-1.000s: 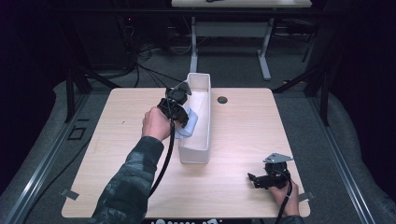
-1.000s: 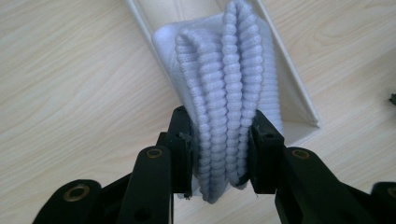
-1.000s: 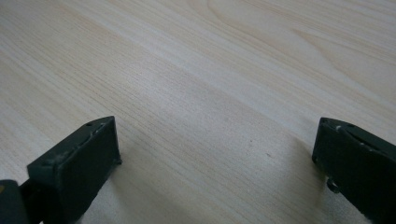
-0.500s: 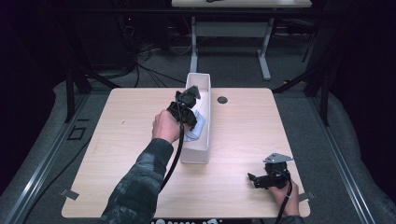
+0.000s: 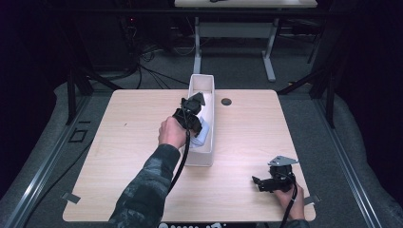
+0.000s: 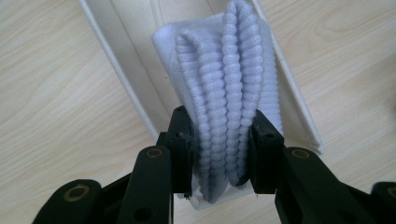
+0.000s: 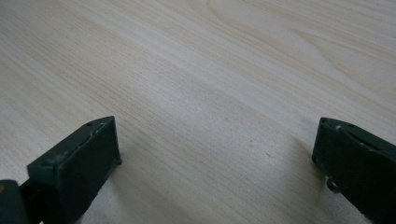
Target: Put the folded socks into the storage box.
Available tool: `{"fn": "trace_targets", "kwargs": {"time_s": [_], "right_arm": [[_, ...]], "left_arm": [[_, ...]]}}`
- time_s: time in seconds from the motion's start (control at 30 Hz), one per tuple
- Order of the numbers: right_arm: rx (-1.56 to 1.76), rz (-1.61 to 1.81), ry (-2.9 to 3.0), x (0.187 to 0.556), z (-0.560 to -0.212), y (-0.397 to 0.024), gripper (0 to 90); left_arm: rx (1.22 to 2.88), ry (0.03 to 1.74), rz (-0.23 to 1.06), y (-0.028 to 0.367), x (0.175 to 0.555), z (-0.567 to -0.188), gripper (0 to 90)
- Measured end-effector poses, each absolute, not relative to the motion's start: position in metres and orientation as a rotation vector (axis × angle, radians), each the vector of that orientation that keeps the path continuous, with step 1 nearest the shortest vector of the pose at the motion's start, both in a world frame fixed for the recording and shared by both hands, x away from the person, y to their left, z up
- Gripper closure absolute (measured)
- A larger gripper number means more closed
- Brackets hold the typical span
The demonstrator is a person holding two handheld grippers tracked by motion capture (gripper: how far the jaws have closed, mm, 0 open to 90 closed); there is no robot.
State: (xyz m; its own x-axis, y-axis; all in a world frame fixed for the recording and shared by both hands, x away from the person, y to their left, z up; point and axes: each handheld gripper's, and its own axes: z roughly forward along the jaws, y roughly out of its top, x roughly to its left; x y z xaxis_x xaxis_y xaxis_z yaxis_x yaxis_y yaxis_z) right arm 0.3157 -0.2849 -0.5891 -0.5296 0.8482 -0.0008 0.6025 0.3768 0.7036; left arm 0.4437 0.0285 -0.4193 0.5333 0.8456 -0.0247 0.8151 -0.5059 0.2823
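Cloth (image 6: 224,116) pinched between left gripper (image 6: 219,154) fingers over white bin (image 5: 207,88), right gripper (image 7: 215,154) fingers spread.

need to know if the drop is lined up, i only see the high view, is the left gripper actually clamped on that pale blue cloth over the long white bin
Observer: Yes. In the left gripper view the left gripper has both jaws pressed on the pale blue ribbed cloth, bunching it into folds.
Operator: is the cloth inside the bin or off to the side
Observer: Its far end hangs over the channel of the long white plastic bin, between the two walls.
Operator: and the right one, holding anything
Observer: No. The right gripper has its jaws wide apart over bare light wooden table.
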Motion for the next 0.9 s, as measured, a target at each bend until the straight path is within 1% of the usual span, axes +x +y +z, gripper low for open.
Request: {"fn": "trace_targets", "kwargs": {"time_s": [0.67, 0.9], "right_arm": [[1.262, 0.949, 2.271, 0.316, -0.590, -0.285, 0.1], [1.262, 0.948, 2.271, 0.316, -0.590, -0.285, 0.2]], "left_arm": [[2.568, 1.422, 0.174, 0.011, 0.440, -0.448, 66.3], [2.588, 1.444, 0.205, 0.008, 0.439, -0.455, 65.2]]}}
